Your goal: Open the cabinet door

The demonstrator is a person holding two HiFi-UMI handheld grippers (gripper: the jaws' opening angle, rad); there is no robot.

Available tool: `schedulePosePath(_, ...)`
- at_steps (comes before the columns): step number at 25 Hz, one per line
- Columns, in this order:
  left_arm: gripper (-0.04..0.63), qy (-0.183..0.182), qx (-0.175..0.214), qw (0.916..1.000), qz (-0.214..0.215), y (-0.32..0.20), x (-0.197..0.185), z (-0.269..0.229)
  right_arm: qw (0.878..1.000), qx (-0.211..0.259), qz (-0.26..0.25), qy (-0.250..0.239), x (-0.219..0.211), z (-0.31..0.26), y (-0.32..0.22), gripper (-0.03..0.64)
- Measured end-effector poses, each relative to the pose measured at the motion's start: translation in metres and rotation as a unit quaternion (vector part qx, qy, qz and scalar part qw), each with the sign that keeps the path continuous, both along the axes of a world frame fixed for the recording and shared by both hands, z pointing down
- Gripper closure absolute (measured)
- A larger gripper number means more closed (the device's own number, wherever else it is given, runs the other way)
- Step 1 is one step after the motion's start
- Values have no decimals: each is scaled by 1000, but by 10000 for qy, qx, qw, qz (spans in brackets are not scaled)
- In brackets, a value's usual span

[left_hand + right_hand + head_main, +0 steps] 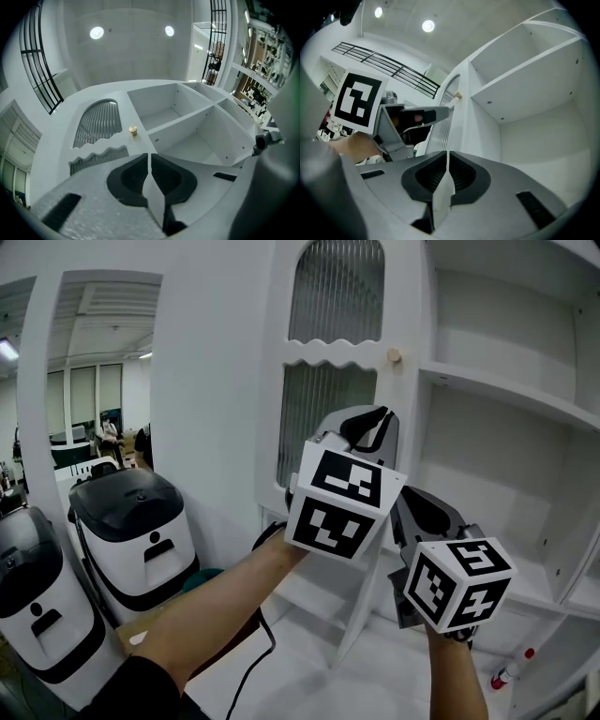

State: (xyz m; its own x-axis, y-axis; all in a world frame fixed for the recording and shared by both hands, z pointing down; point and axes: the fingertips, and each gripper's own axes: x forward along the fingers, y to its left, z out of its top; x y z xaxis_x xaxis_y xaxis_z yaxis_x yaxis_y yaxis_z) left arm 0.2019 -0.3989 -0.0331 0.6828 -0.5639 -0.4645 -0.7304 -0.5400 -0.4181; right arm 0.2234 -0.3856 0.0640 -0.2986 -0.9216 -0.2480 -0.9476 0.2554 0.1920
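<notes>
Showing white arched cabinet door (335,353), ribbed glass (337,287), round tan knob (395,356).

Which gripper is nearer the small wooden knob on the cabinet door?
Left. The left gripper hangs just below the knob on the door's edge. The right gripper is lower and further right, in front of the open shelves.

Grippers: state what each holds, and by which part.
Nothing. The left gripper and right gripper are both shut and empty; neither grips the door knob.
</notes>
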Motion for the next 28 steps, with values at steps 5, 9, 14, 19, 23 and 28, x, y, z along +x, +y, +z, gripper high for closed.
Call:
schedulePosePath(5, 578, 73, 94, 9997, 211, -8, 5, -14, 9995, 94, 274, 155, 2, -7, -2, 595)
schedulePosePath(9, 539, 136, 186, 9991, 344, -12, 7, -27, 9986, 126, 447, 244, 3, -11, -3, 595)
schedulePosePath(14, 531, 276, 418, 9978, 429, -15, 5, -44, 9969, 202, 666, 364, 3, -13, 1, 595)
schedulePosePath(19, 480, 372, 483, 9966, 556, -16, 4, -55, 9965, 147, 750, 349, 2, -10, 3, 595)
schedulePosePath(23, 480, 517, 524, 9952, 643, -15, 4, -68, 9952, 88, 892, 387, 8, -6, 3, 595)
schedulePosePath(28, 480, 575, 543, 9950, 605, -21, 9, -77, 9938, 22, 1046, 376, 19, 1, 5, 595)
